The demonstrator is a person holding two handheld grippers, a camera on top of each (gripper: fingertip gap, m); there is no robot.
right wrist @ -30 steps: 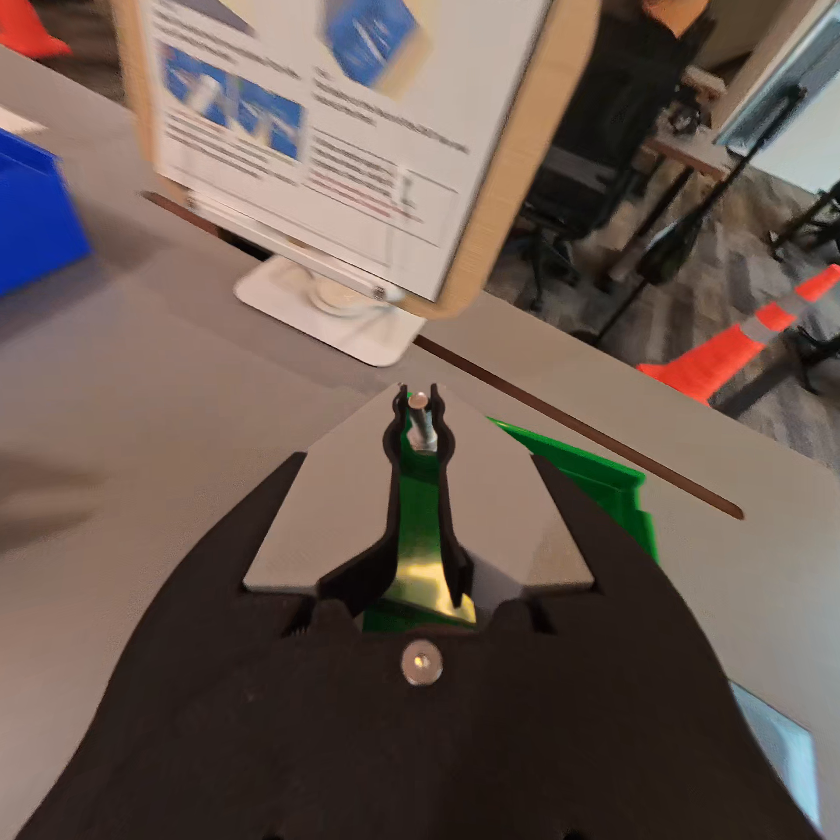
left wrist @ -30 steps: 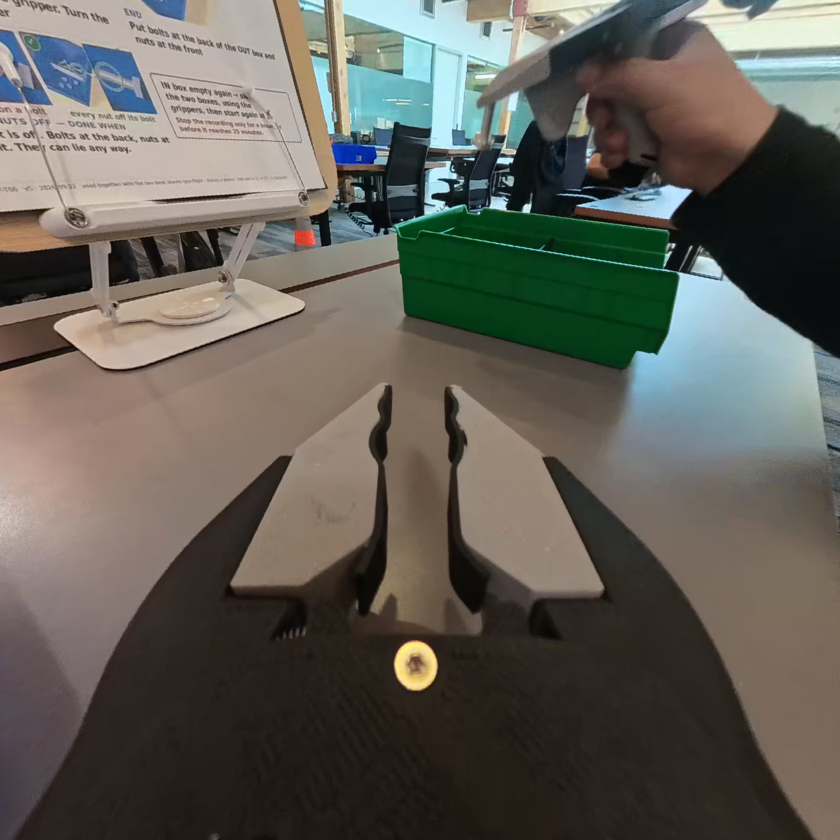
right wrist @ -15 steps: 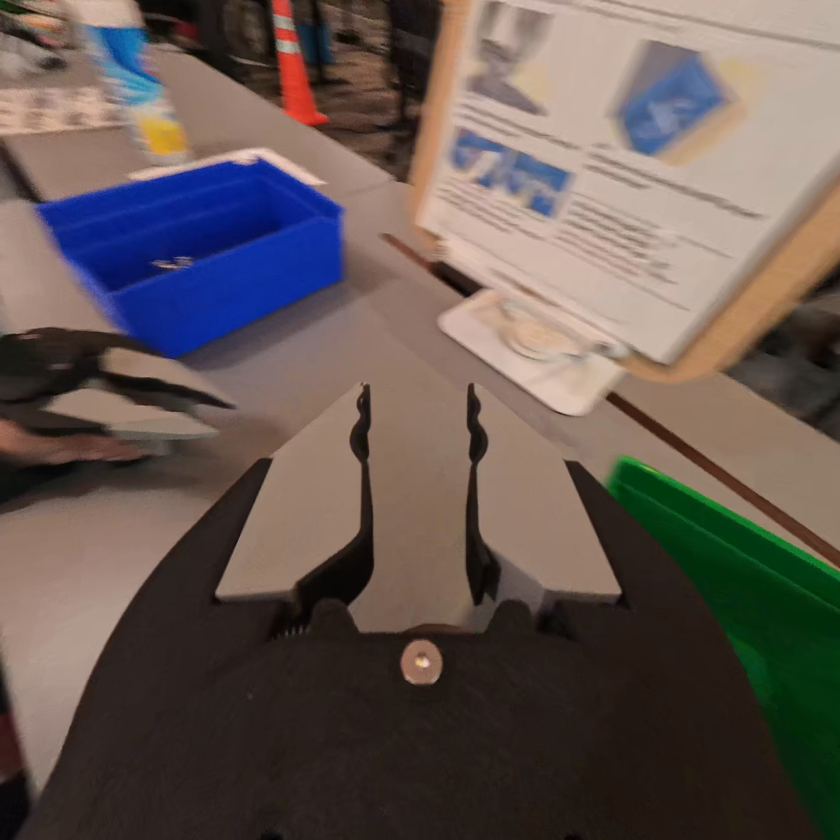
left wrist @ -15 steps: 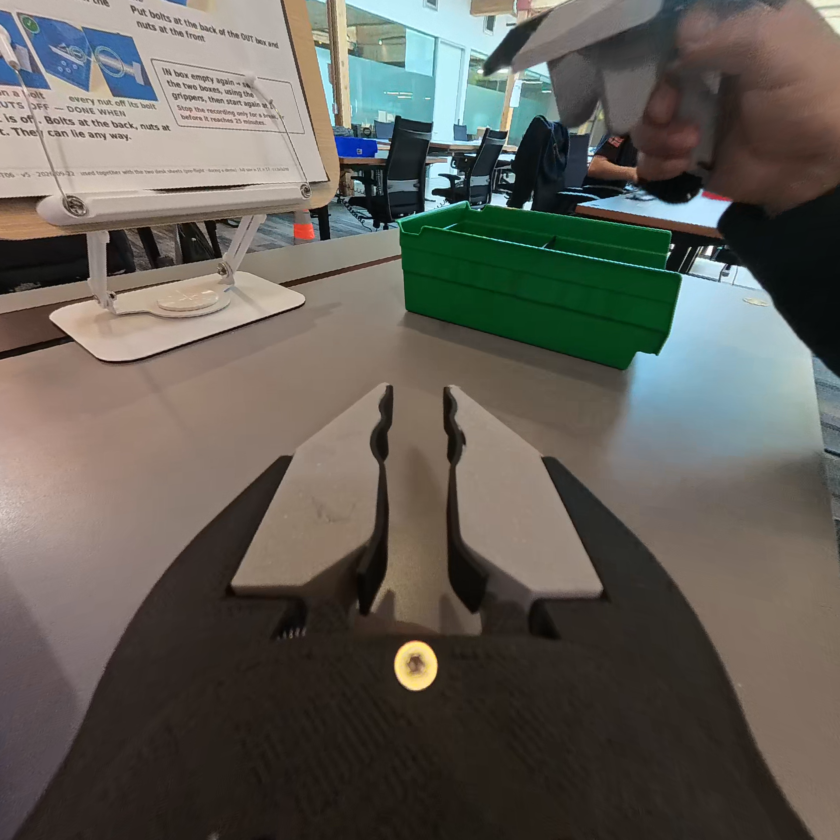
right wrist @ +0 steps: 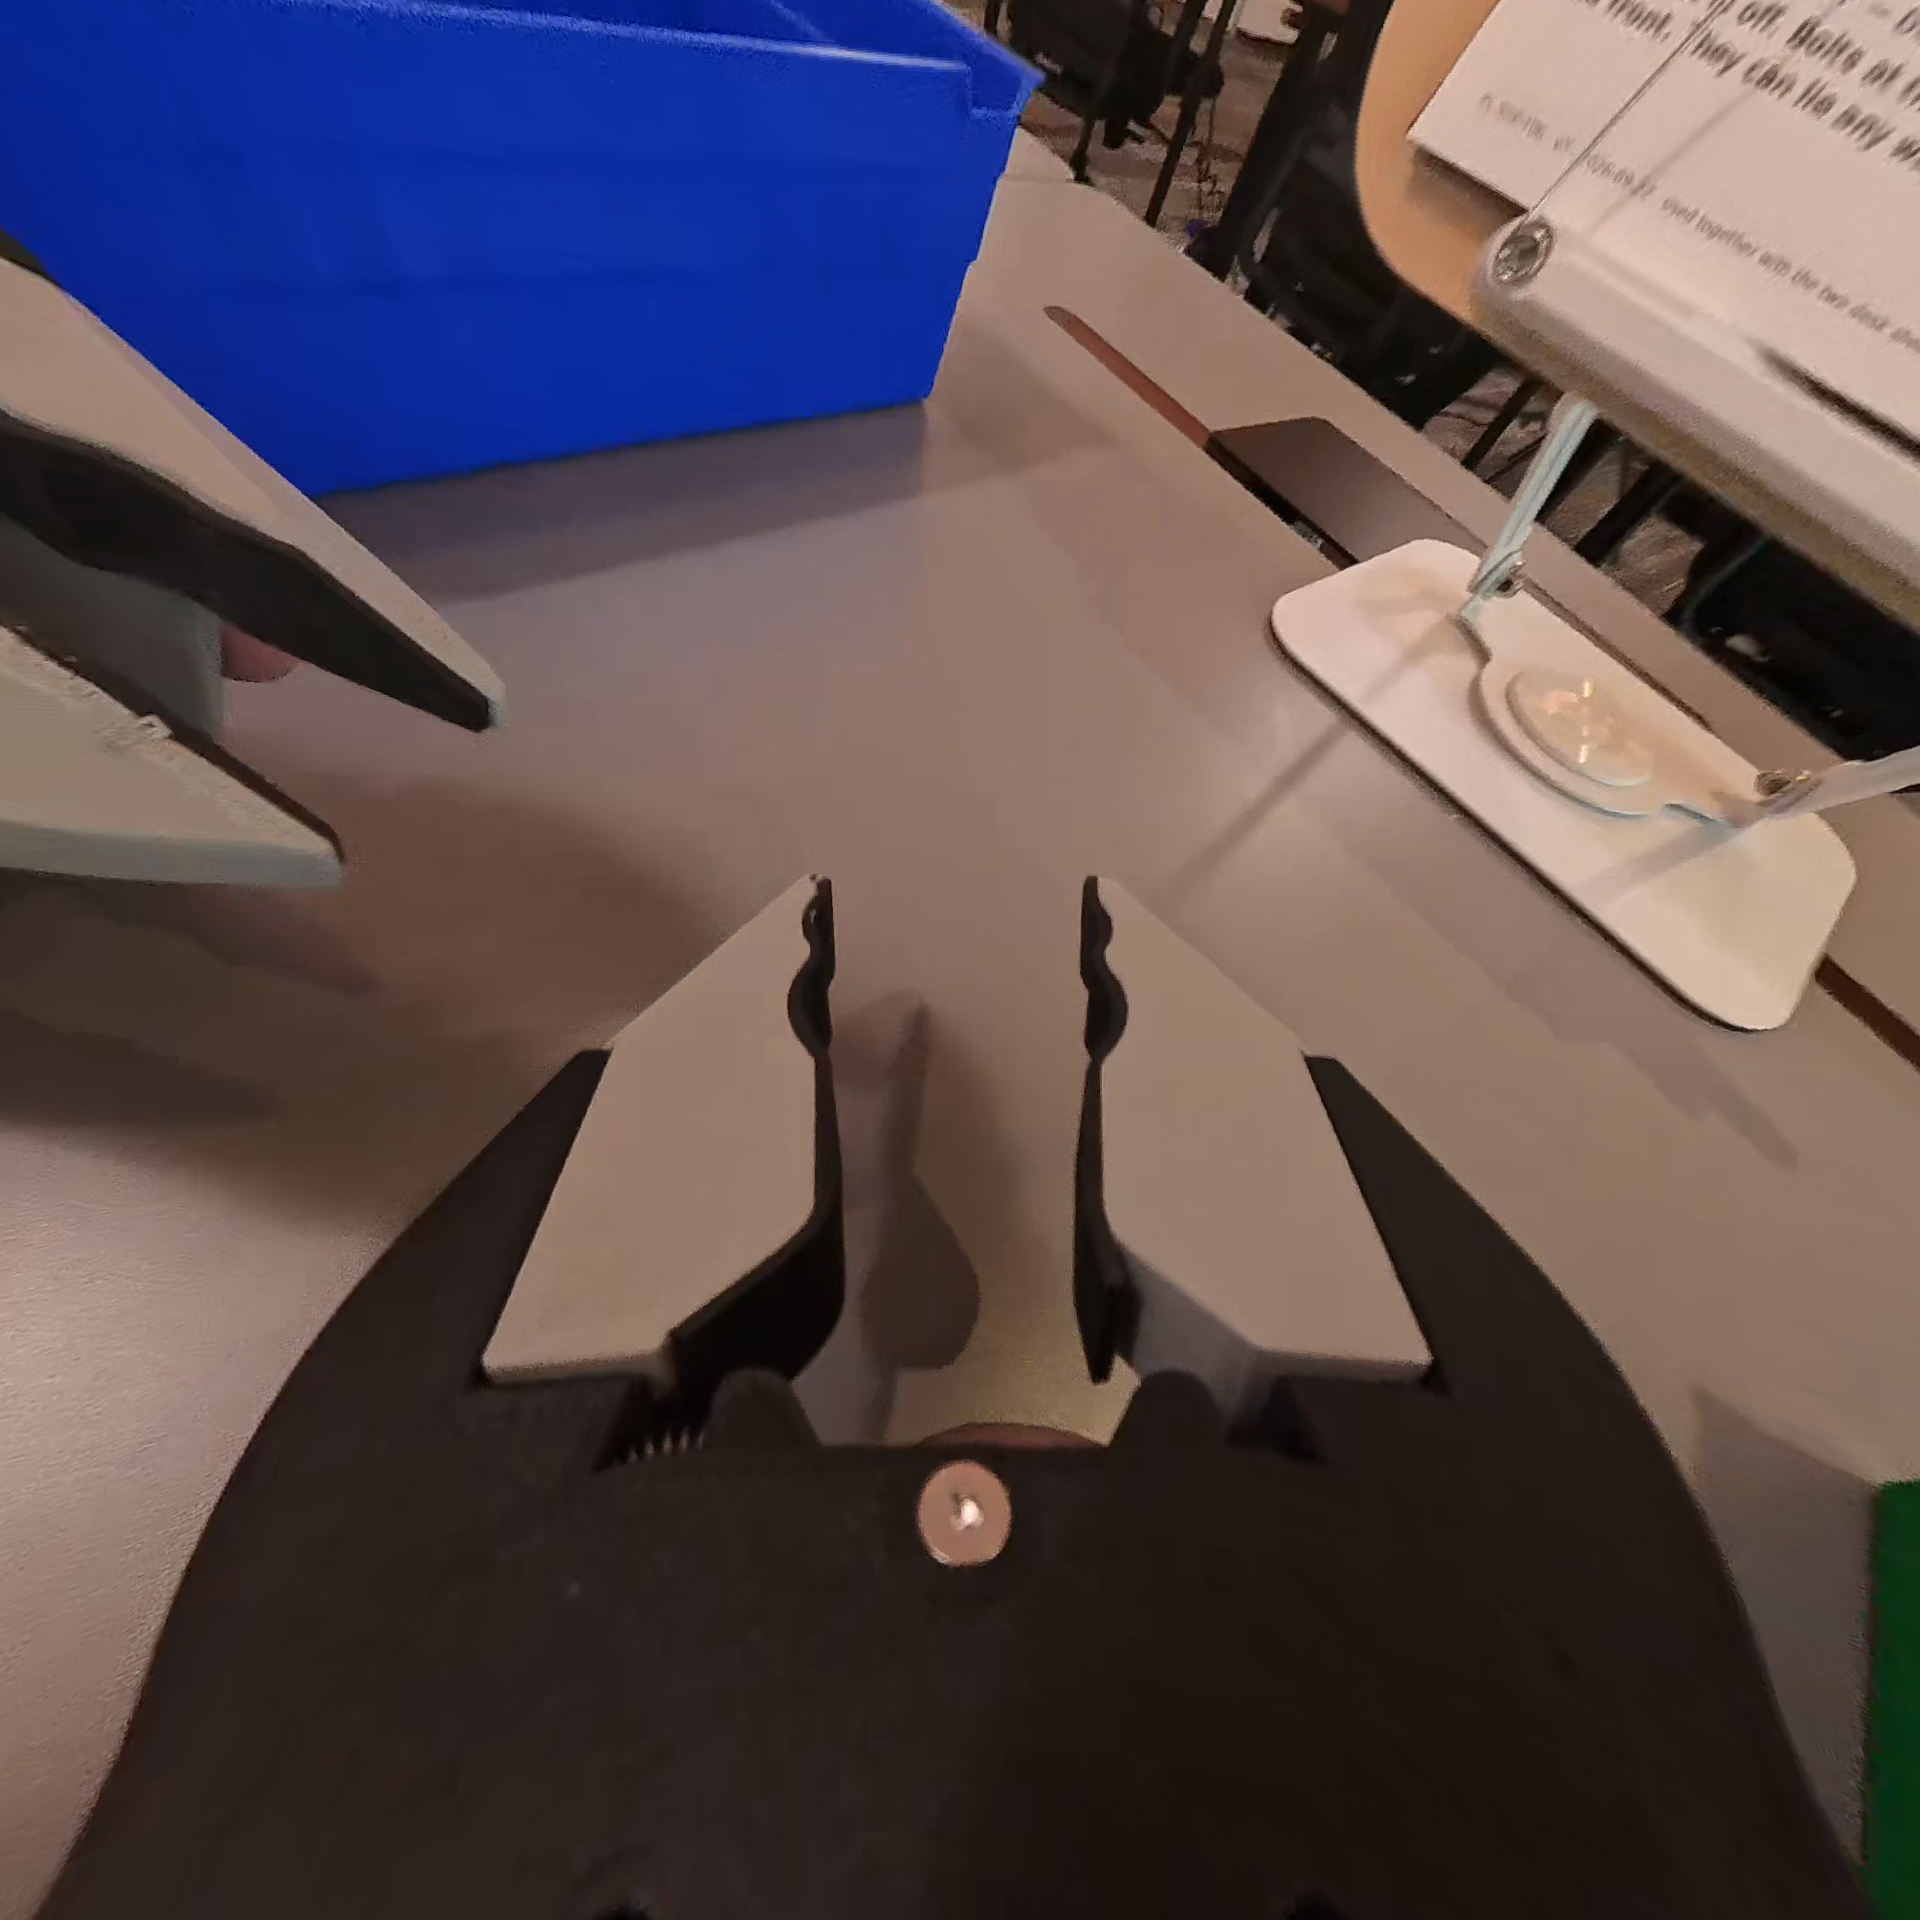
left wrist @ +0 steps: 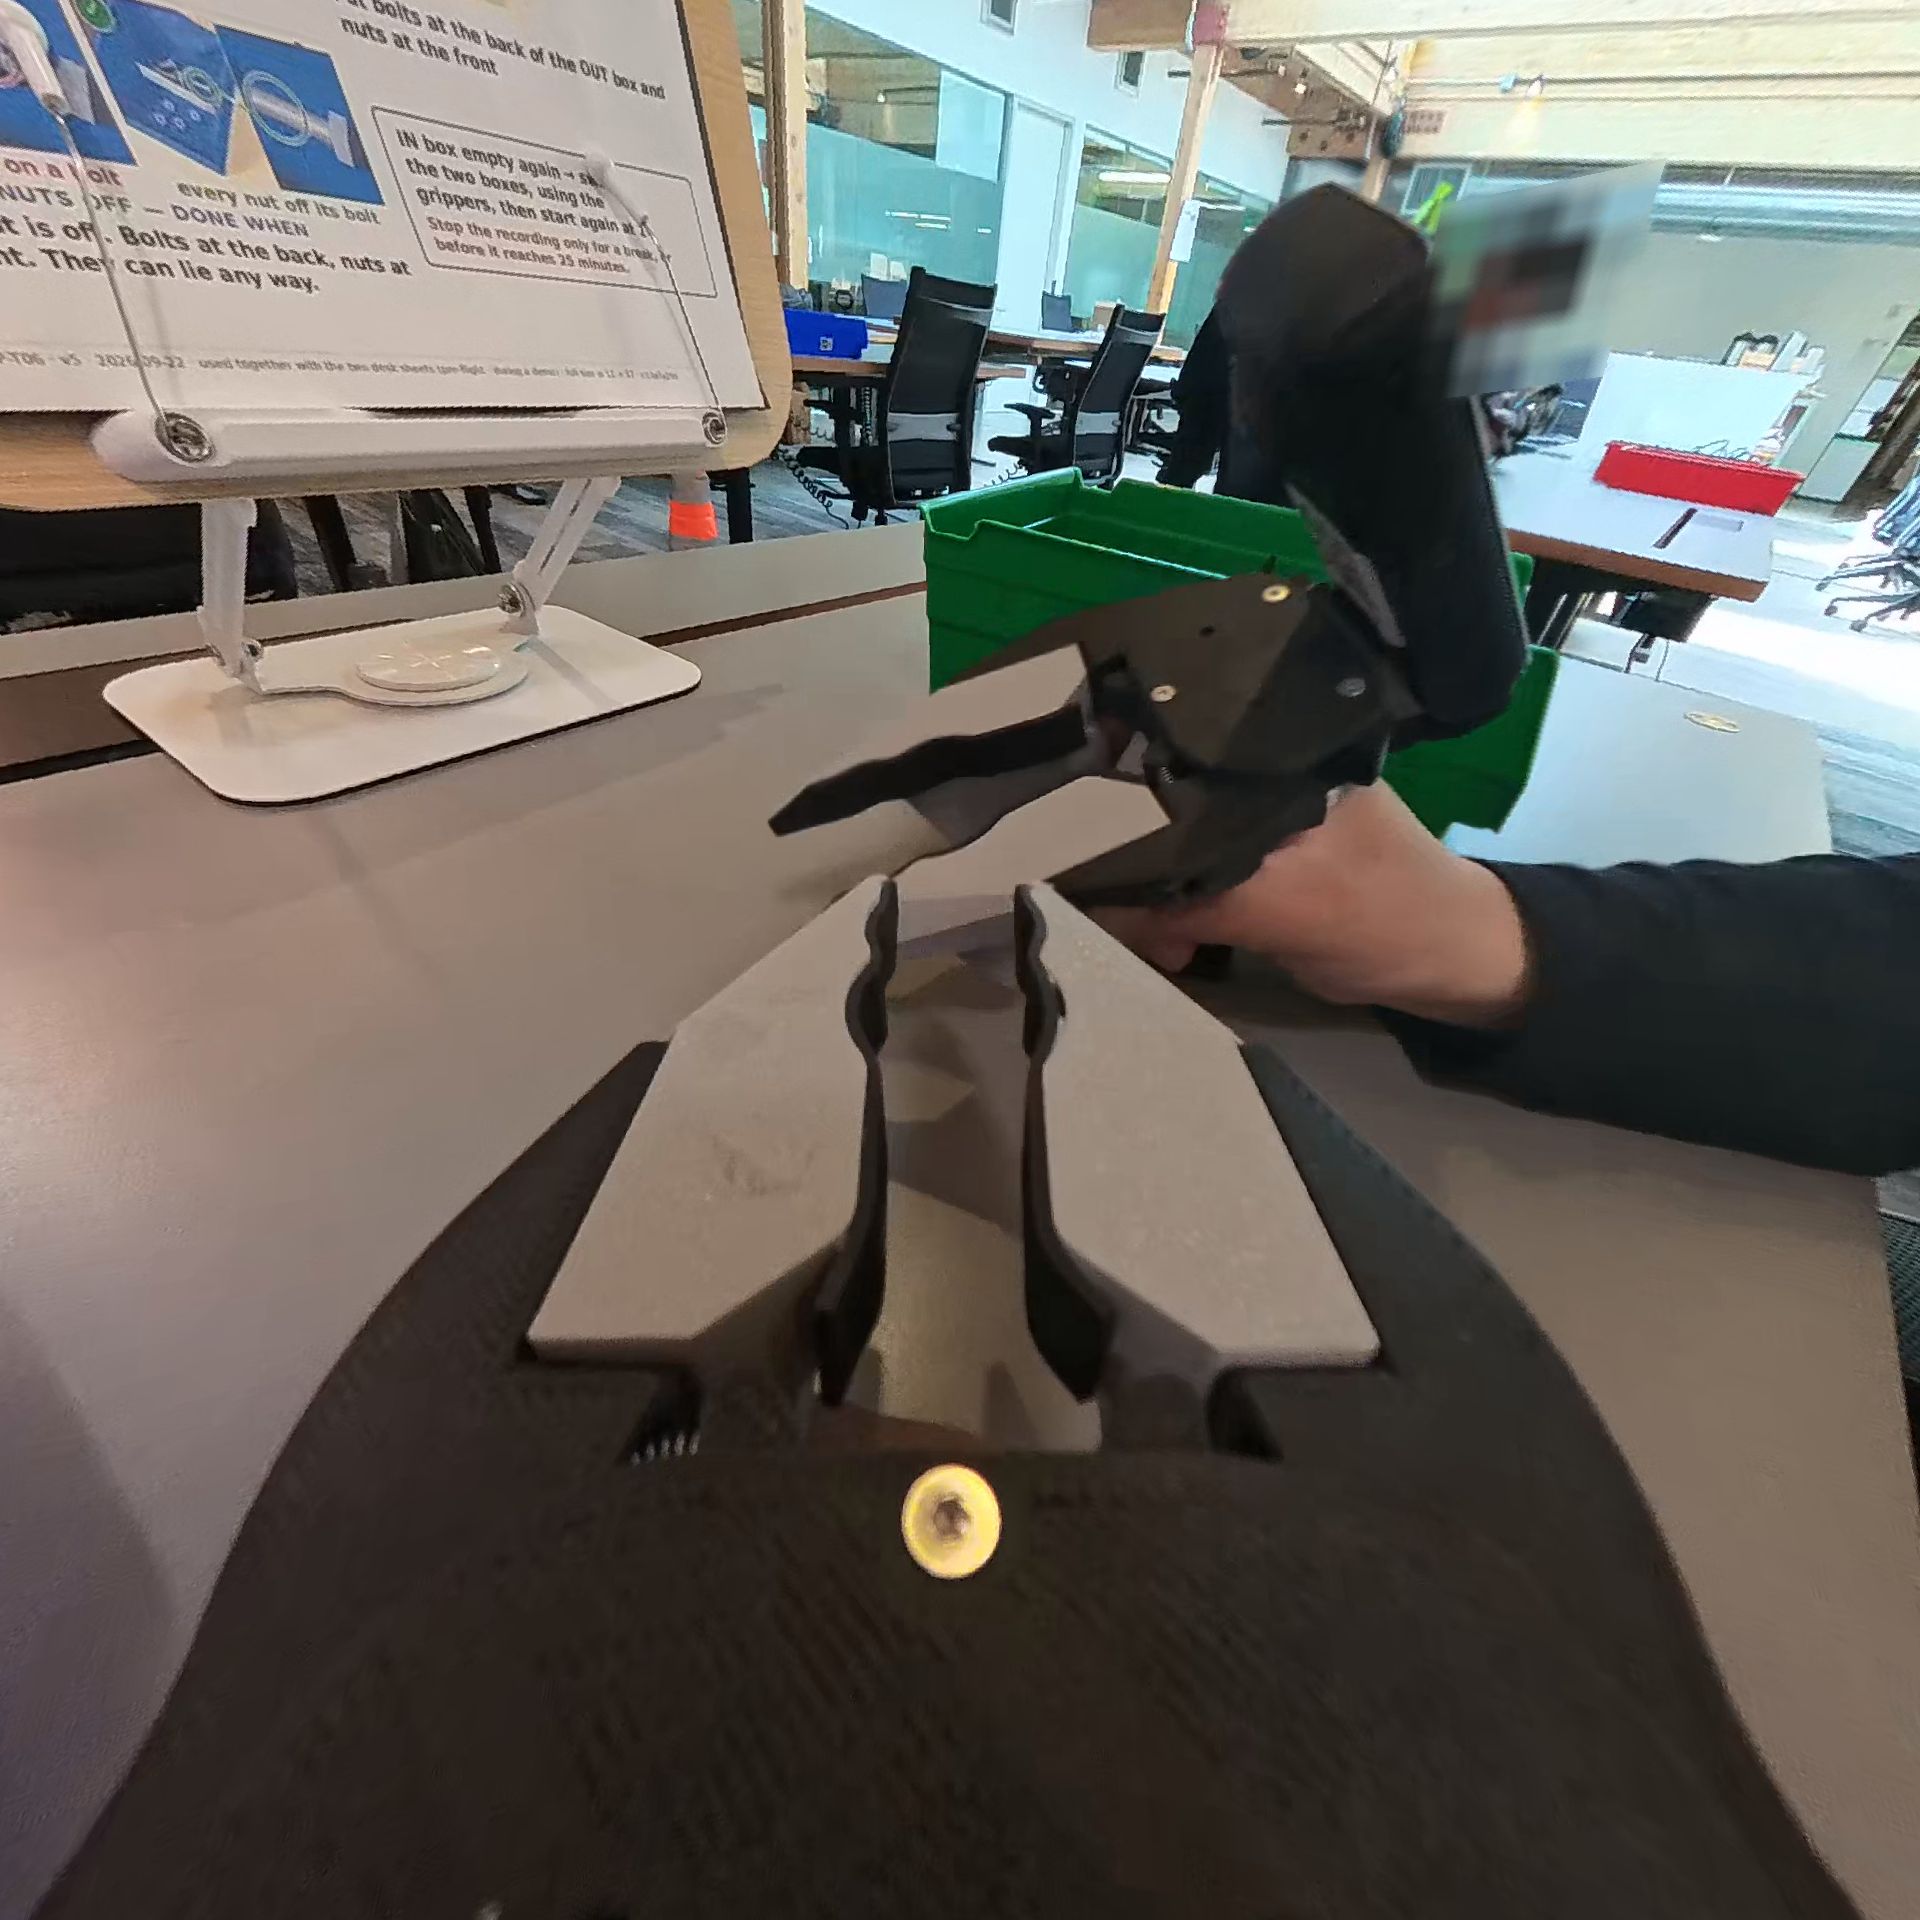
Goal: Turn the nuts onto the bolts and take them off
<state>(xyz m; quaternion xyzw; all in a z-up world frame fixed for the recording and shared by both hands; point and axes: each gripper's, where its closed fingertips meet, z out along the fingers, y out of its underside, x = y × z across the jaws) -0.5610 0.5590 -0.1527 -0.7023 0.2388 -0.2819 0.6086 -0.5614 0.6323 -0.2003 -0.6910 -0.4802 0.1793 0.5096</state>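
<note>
My left gripper [left wrist: 953,902] rests low over the grey table [left wrist: 312,1039], open and empty. My right gripper [right wrist: 953,896] is open wider and empty too, just above the table. In the left wrist view the right gripper [left wrist: 831,831] lies directly in front of my left fingertips, held by a hand [left wrist: 1340,925] in a black sleeve. In the right wrist view the left gripper [right wrist: 410,790] comes in from the left edge. The green bin [left wrist: 1039,582] stands behind the right gripper. The blue bin [right wrist: 520,260] is at the far left. No nut or bolt shows.
A white document stand [left wrist: 405,686] with an instruction sheet [left wrist: 364,208] is at the table's back; its base [right wrist: 1558,790] is right of my right gripper. A sliver of the green bin [right wrist: 1893,1714] is at the lower right. Office chairs and desks lie beyond the table.
My right gripper held a bolt over the green bin, opened and lost it from view, then swung left and came down in front of the left gripper. The left gripper barely moved.
</note>
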